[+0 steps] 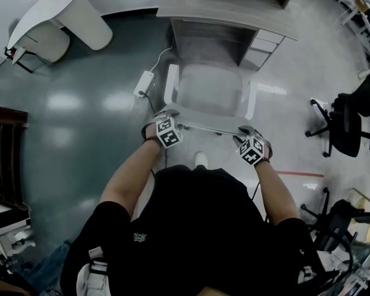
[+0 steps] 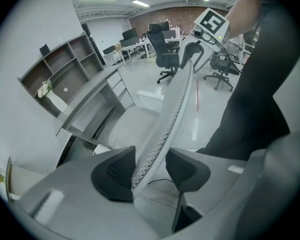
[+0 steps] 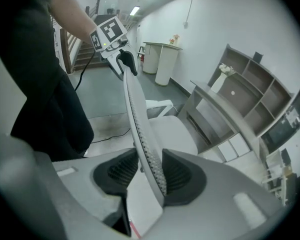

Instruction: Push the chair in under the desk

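A white mesh-back chair [image 1: 209, 91] stands in front of the grey desk [image 1: 228, 11], its seat facing the desk's opening. I stand behind it. My left gripper [image 1: 166, 131] is shut on the left part of the backrest's top edge [image 2: 175, 104], with the mesh pinched between its dark pads [image 2: 112, 174]. My right gripper [image 1: 251, 148] is shut on the right part of the same edge [image 3: 135, 109], pads [image 3: 182, 176] pressed on both sides. The seat [image 3: 170, 129] lies short of the desk [image 3: 215, 101], outside the opening.
A white power strip [image 1: 143, 83] and its cable lie on the floor left of the chair. Black office chairs [image 1: 348, 125] stand at the right. A white rounded counter [image 1: 55, 8] is at the upper left, and drawers [image 1: 262, 45] sit under the desk's right side.
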`<state>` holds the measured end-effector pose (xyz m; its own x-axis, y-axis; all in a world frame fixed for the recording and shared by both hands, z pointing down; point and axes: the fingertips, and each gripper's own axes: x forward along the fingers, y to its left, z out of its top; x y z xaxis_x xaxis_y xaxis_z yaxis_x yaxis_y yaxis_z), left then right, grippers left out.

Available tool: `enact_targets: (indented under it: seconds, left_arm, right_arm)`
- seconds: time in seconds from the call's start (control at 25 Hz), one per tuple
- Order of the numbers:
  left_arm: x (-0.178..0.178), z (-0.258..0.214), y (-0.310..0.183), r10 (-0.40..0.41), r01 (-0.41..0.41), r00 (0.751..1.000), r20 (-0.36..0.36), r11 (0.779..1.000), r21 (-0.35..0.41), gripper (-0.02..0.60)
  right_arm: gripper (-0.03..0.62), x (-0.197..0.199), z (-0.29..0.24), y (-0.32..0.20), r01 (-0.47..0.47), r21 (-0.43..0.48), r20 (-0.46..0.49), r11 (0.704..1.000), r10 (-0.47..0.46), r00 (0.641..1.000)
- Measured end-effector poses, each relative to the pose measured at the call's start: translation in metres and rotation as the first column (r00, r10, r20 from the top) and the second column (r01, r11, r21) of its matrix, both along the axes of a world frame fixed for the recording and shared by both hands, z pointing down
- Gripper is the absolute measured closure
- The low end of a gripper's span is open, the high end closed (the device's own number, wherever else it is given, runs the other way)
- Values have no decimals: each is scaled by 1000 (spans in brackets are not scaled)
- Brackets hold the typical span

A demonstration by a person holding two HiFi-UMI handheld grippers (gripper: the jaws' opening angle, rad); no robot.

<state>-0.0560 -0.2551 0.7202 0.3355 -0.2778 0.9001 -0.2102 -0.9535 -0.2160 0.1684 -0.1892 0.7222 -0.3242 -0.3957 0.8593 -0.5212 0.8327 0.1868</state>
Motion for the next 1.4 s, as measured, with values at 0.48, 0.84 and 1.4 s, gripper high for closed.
enact_targets:
  seconds: [0.48, 0.84, 1.4]
  left_arm:
    - [25, 0, -113, 8, -8, 1000, -13, 999, 33, 383]
    - [34, -1, -201, 26, -26, 999, -33, 1000, 18, 388]
    - [30, -2, -304, 31, -31, 998, -47, 1000, -5, 388]
  right_arm:
    - [439, 25, 1, -116, -15, 18, -10, 1000, 15, 1000]
    - [439, 34, 1, -201, -31, 4, -26, 1000, 31, 999]
    - [441, 29, 1, -301, -27, 0, -37, 1000, 27, 999]
